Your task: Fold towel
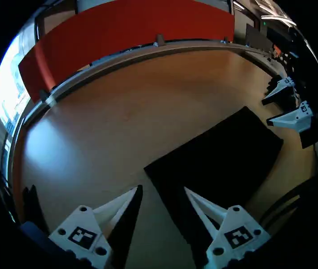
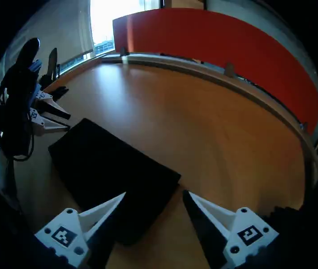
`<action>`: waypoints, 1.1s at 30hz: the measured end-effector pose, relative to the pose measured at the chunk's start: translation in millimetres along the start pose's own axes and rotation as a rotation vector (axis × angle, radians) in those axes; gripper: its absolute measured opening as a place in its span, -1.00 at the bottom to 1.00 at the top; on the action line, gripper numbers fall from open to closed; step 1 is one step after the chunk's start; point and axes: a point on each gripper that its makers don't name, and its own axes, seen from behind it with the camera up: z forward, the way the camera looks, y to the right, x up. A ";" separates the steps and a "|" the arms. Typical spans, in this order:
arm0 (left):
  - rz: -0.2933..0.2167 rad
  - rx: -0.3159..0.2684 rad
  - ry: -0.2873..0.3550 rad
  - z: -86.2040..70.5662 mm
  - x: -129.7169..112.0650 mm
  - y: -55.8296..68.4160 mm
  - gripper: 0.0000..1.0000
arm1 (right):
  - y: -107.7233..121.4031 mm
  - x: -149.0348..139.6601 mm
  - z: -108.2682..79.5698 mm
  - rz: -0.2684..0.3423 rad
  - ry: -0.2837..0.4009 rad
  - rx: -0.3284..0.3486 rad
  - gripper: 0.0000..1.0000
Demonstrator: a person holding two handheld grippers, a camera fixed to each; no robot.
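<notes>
On the table (image 1: 114, 125) the black towel (image 1: 221, 157) lies flat between my left gripper (image 1: 162, 188) and right gripper (image 2: 153, 193), both spread and empty; it looks soft and limp, so I'd pinch 2 corners.

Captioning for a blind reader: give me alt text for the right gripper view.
A black towel lies flat on a wooden table, the open right tongs poised over its near edge. The left tongs hover by its far end; a red screen stands behind the table.
</notes>
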 end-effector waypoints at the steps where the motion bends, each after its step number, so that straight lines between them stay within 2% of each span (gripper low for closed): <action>1: -0.003 0.003 0.004 -1.0 0.4 -0.8 0.47 | -1.0 0.5 -0.8 0.005 0.003 0.000 0.95; 2: -0.006 0.006 0.008 -2.0 0.7 -1.7 0.60 | -2.0 1.1 -1.6 0.010 0.006 0.001 0.97; 6: -0.015 0.010 0.015 -6.1 0.9 -2.9 0.84 | -5.3 1.6 -6.4 0.023 0.018 -0.002 0.97; 18: -0.029 0.013 0.025 -19.4 -3.3 -2.2 0.84 | -11.2 -5.6 -22.8 0.020 0.026 -0.013 0.97; 33: -0.058 0.015 0.035 -50.1 -26.2 13.1 0.84 | -27.8 -18.3 -49.9 0.031 0.044 -0.024 0.97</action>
